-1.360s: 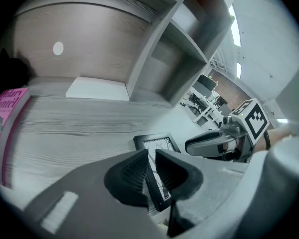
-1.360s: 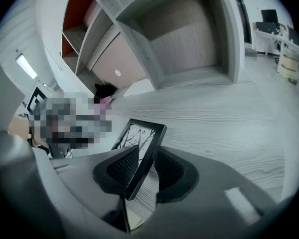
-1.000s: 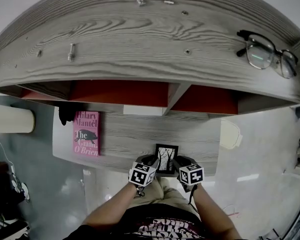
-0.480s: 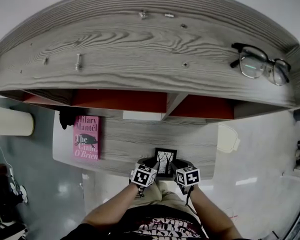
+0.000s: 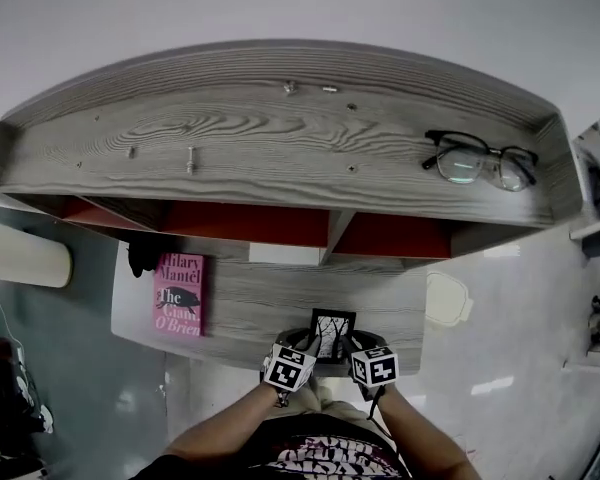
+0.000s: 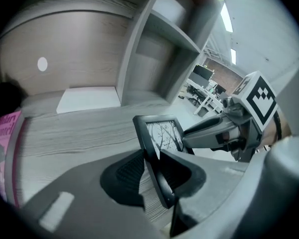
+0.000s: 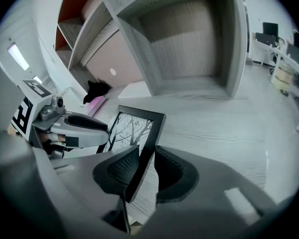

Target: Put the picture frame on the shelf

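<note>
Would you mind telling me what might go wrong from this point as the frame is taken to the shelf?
1. The left gripper and the right gripper each pinch only a thin side edge of the picture frame. Uneven motion could twist it loose.
2. If the frame goes on the shelf top, it could bump the glasses or the loose bolt lying there.

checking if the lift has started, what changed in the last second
Nothing was taken or let go: the left gripper and right gripper stay shut on the side edges of the picture frame, at the near edge of the lower surface. Only the head view drew back, so the whole shelf top now shows. The glasses on it and the pink book below kept their places.
</note>
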### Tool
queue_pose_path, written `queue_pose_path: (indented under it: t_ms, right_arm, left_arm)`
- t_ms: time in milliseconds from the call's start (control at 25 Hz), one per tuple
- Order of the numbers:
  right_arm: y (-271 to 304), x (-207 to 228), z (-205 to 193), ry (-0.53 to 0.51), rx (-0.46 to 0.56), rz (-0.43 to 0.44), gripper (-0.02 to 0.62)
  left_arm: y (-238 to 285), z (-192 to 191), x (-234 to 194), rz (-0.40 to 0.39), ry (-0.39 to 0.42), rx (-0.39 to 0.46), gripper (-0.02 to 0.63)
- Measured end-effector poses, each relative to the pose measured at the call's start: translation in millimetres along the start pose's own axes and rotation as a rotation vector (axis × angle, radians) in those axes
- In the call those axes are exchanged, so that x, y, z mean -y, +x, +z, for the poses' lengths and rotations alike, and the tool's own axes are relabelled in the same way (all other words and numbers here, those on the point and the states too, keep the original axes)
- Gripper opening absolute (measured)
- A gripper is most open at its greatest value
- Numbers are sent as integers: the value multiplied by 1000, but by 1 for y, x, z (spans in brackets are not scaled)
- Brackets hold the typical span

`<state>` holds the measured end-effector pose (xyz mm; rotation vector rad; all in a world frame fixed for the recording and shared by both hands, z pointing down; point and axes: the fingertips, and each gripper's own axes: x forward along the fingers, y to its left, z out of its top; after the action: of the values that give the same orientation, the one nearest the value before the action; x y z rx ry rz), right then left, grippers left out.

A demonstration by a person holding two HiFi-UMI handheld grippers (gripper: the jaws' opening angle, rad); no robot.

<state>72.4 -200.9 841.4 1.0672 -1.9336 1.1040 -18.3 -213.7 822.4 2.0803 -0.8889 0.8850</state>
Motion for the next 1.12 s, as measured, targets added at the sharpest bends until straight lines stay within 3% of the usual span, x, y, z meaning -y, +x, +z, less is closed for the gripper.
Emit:
queue_pose_path:
  t_ms: [360,640,920,1120]
  right_arm:
    - [-43,6,54,-12,146,-39,94]
    - [-66,3,77,-21,230,-13,97]
    - [-112,-13,106,-91,342,-12,97]
    - [-146,-20,129,-128,417,-38,97]
  left_arm:
    - [-21,56,10,15,93,83,100]
    - [-34,80,16,38,122,139,100]
    - [-68,113,30,69,191,222,100]
    - [-93,140,42,61,198,285,100]
